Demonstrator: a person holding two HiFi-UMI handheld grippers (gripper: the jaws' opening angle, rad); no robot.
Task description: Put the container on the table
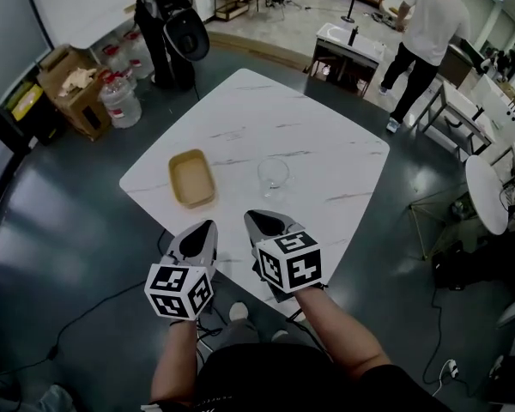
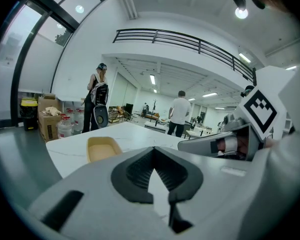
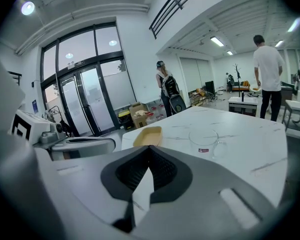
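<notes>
Left hand-held gripper point(image 1: 209, 227) and right hand-held gripper point(image 1: 250, 217) are level, side by side, close but not touching, with tips angled slightly toward each other. Jaws on each meet at the tips, nothing between them. My left forearm point(image 1: 173, 359) and right forearm point(image 1: 343, 333) are bare and reach forward.

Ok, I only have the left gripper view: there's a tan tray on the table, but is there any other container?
Observer: Yes. A clear glass cup stands on the table, right of the tan tray and apart from it.
Operator: Is the right gripper holding anything?
Observer: No. In its own view the right gripper has its jaws together with nothing between them.
Operator: How close are the grippers to those items?
Observer: In the head view, the left gripper and the right one sit over the table's near edge, short of both.
</notes>
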